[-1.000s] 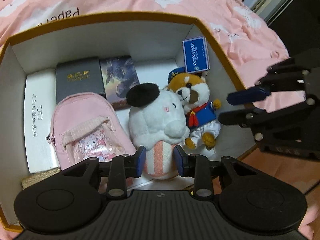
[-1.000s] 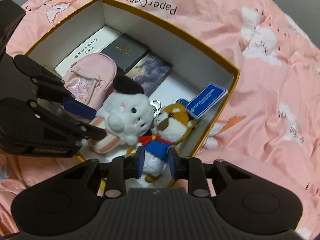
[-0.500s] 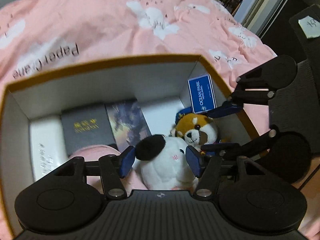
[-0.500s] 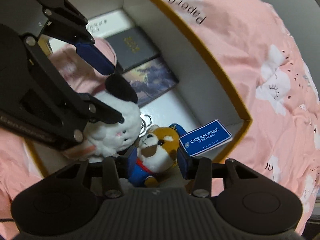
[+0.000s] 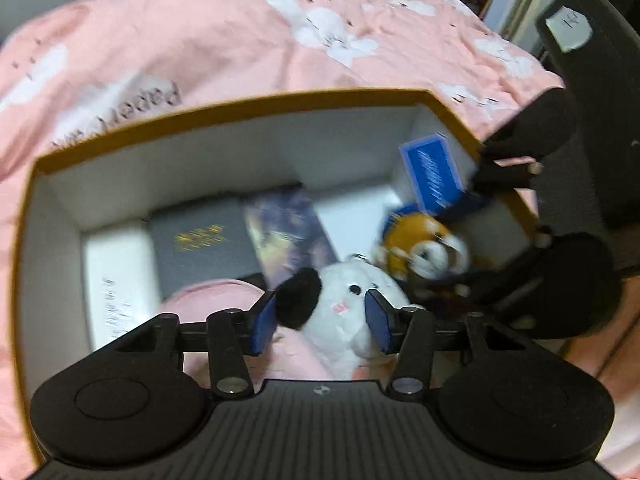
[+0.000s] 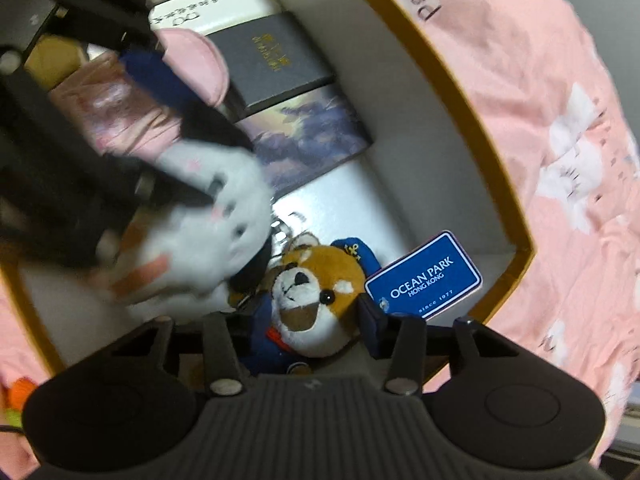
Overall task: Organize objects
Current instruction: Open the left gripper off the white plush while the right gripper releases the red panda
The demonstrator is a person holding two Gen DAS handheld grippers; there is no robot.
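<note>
A white box with a tan rim (image 5: 240, 108) lies on a pink bedspread. Inside it, a white plush with a black beret (image 5: 344, 304) sits between the open jaws of my left gripper (image 5: 320, 320). It also shows blurred in the right wrist view (image 6: 216, 216). A red-panda plush in blue sailor clothes (image 6: 316, 300) lies next to it, between the open jaws of my right gripper (image 6: 308, 332). Its blue Ocean Park tag (image 6: 424, 276) leans on the box wall. The panda also shows in the left wrist view (image 5: 420, 248).
The box also holds a pink mini backpack (image 6: 160, 80), a dark grey book (image 6: 272, 60), a card with a cloudy picture (image 6: 308, 136) and a white box with lettering (image 5: 116, 276). The pink bedspread (image 5: 240, 32) surrounds the box. A dark chair (image 5: 592, 80) stands at right.
Both grippers have dropped lower into the box and opened wider. The left one now frames the white plush's head, the right one frames the panda's head.
</note>
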